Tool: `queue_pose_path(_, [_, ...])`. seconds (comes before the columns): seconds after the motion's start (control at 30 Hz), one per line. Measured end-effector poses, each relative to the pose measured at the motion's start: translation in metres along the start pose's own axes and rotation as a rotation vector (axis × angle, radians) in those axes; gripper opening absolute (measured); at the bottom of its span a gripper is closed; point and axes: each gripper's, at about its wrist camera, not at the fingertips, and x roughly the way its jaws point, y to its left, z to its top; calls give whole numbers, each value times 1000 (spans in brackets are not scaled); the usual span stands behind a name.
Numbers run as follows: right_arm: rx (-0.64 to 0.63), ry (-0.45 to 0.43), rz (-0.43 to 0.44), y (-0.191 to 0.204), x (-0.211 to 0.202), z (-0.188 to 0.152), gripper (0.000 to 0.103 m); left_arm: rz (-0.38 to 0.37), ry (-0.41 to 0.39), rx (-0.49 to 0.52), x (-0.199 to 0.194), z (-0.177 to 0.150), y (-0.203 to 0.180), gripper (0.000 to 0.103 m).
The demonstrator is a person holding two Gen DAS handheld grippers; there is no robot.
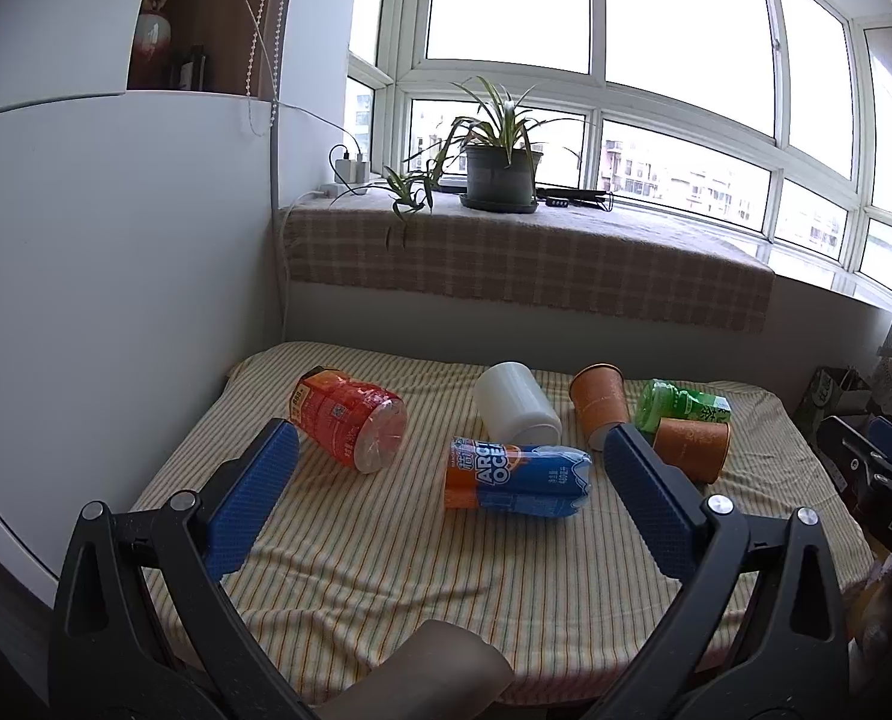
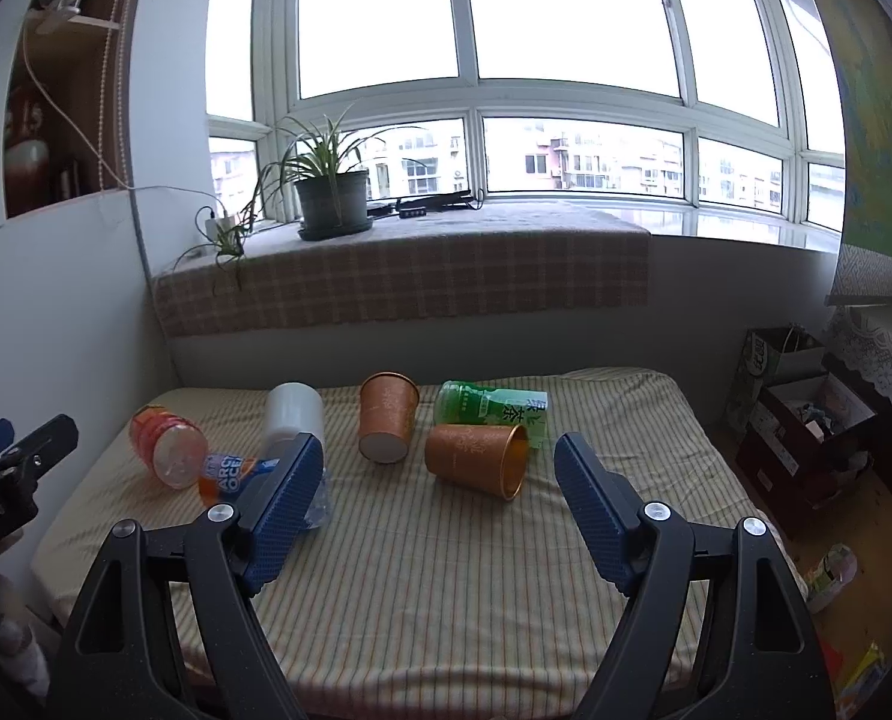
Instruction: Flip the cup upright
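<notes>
Two orange paper cups lie on their sides on the striped table cloth [image 2: 446, 570]. The far one [image 2: 386, 417] [image 1: 599, 405] points its base toward me. The near one [image 2: 479, 459] [image 1: 692, 447] points its mouth to the right front. A white cup [image 1: 515, 402] [image 2: 293, 414] also lies on its side. My left gripper [image 1: 449, 450] is open, hovering above the blue bottle. My right gripper [image 2: 440, 456] is open, just in front of the near orange cup. Neither holds anything.
A blue Arctic Ocean bottle [image 1: 515, 480], a red-orange bottle [image 1: 347, 417] and a green tea bottle [image 2: 491, 408] lie on the cloth. A potted plant [image 2: 332, 198] stands on the sill behind. Boxes [image 2: 806, 420] sit on the floor at right.
</notes>
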Motion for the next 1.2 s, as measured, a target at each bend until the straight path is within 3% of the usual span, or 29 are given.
queue_pose_path(0.77, [-18,24,30,11,11,0,79,23,3,14,5,-2,3,103])
queue_pose_path(1.2, [-67,54,89,41,29,3,79,72,13,-39,7,-4,38,103])
